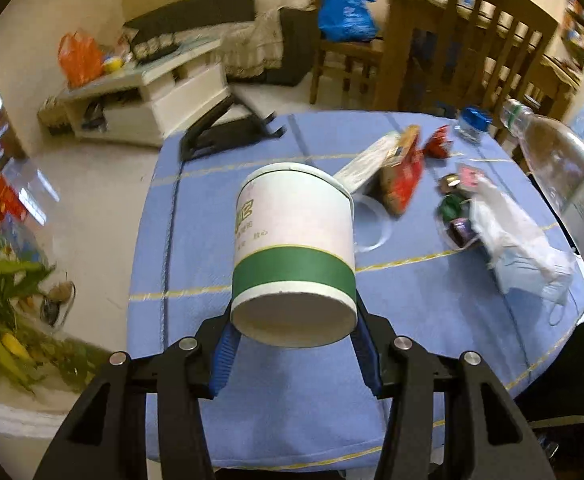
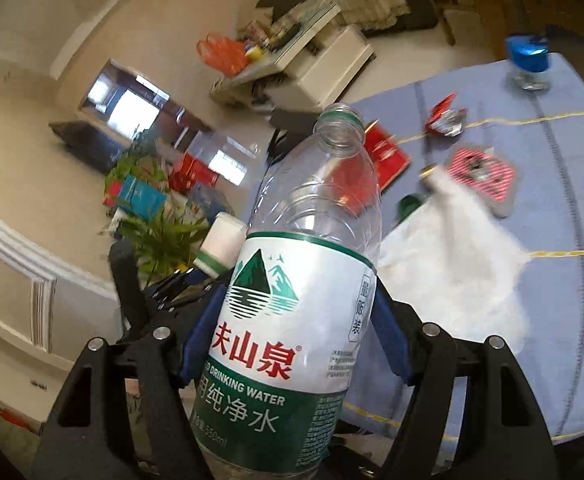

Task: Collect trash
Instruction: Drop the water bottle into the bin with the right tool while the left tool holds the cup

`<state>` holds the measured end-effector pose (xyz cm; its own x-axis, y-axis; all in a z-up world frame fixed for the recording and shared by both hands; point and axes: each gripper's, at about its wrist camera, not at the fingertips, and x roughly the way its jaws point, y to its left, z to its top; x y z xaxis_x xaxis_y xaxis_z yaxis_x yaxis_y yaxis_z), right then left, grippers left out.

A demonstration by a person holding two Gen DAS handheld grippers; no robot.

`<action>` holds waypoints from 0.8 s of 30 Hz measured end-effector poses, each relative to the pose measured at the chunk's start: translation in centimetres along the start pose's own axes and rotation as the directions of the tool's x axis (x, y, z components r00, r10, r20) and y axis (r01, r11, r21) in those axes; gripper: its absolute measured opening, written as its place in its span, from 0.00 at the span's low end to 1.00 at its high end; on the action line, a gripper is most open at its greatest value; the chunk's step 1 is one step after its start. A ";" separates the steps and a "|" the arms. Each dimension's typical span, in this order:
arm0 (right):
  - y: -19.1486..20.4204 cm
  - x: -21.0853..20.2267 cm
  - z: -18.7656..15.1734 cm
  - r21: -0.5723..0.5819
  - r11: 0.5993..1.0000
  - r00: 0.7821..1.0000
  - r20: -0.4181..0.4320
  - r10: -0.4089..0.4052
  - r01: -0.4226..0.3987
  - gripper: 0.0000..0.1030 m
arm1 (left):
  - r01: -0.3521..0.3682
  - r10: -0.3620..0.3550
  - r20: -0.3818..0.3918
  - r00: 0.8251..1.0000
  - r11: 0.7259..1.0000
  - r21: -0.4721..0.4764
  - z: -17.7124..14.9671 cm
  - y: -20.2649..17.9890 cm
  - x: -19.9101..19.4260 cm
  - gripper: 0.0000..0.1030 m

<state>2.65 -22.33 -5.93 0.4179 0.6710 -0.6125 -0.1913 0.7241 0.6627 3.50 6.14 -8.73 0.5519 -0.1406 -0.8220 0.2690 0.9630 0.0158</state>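
My left gripper (image 1: pixel 294 344) is shut on a white paper cup with a green band (image 1: pixel 292 256), held above the blue tablecloth (image 1: pixel 196 240), its bottom toward the camera. My right gripper (image 2: pixel 292 344) is shut on an empty clear water bottle with a green and white label (image 2: pixel 292 320), uncapped, held above the table's left edge. The bottle also shows at the right of the left wrist view (image 1: pixel 564 176). The cup shows small in the right wrist view (image 2: pixel 222 246). On the table lie red snack wrappers (image 1: pixel 404 176), a white tissue (image 1: pixel 504 232) and a face mask (image 1: pixel 540 280).
A blue-wrapped glass (image 1: pixel 472 122) stands at the table's far side. A black stand (image 1: pixel 220 132) sits at the far left edge. Wooden chairs (image 1: pixel 492 40) and a white low table (image 1: pixel 144 92) lie beyond. A potted plant (image 1: pixel 0 288) stands on the left.
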 end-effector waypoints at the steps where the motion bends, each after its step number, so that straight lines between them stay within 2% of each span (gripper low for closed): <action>1: -0.8 -0.6 0.2 0.015 1.000 1.000 0.020 -0.013 0.013 0.68 | 0.008 -0.008 0.010 1.000 1.000 0.022 0.5 -0.9 -0.4 0.47; 3: -3.1 -1.9 0.5 0.056 0.998 0.999 0.029 -0.038 0.036 0.68 | 0.022 -0.023 0.021 1.000 0.998 0.064 1.2 -2.7 -1.1 0.47; 7: -10.6 -5.0 0.8 0.221 0.975 0.999 -0.046 -0.023 0.033 0.68 | 0.063 -0.071 0.043 0.997 0.982 0.178 3.1 -7.8 -2.2 0.47; 10: -15.5 -9.6 1.4 0.307 0.947 0.994 0.016 -0.108 0.098 0.68 | 0.113 -0.129 0.053 0.990 0.963 0.246 4.4 -11.9 -2.5 0.48; 12: -18.5 -12.9 1.7 0.376 0.921 0.986 0.086 -0.143 0.101 0.68 | 0.150 -0.170 0.049 0.984 0.949 0.278 5.2 -14.4 -2.4 0.48; 15: -23.3 -16.6 1.5 0.483 0.865 0.954 0.172 -0.245 0.135 0.69 | 0.211 -0.234 0.032 0.972 0.921 0.326 6.9 -19.8 -1.5 0.48; 16: -25.6 -17.2 1.3 0.532 0.839 0.949 0.190 -0.252 0.117 0.70 | 0.219 -0.242 0.028 0.970 0.917 0.334 7.2 -20.8 -1.2 0.48; 18: -29.0 -17.2 0.8 0.599 0.793 0.945 0.181 -0.271 0.113 0.72 | 0.274 -0.292 -0.002 0.956 0.894 0.354 8.3 -24.6 -0.3 0.48; 19: -30.0 -17.1 0.8 0.613 0.778 0.940 0.172 -0.296 0.133 0.81 | 0.295 -0.310 -0.014 0.950 0.886 0.359 8.7 -25.9 0.1 0.48; 21: -32.1 -17.3 0.5 0.658 0.731 0.909 0.171 -0.380 0.182 0.93 | 0.321 -0.332 -0.038 0.943 0.868 0.380 9.8 -29.3 1.1 0.48; 22: -33.0 -18.0 -0.1 0.691 0.693 0.874 0.190 -0.448 0.205 0.93 | 0.333 -0.341 -0.050 0.939 0.860 0.387 9.9 -30.5 1.5 0.48; 24: -33.2 -19.3 -1.3 0.716 0.666 0.811 0.254 -0.527 0.209 0.93 | 0.354 -0.354 -0.077 0.932 0.844 0.402 10.6 -33.7 2.5 0.48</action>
<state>-0.19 -59.09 -16.62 0.6650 0.1225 -0.7367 0.5956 0.5081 0.6221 4.19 -29.07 -5.23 0.3582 -0.4545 -0.8156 0.7397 0.6711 -0.0491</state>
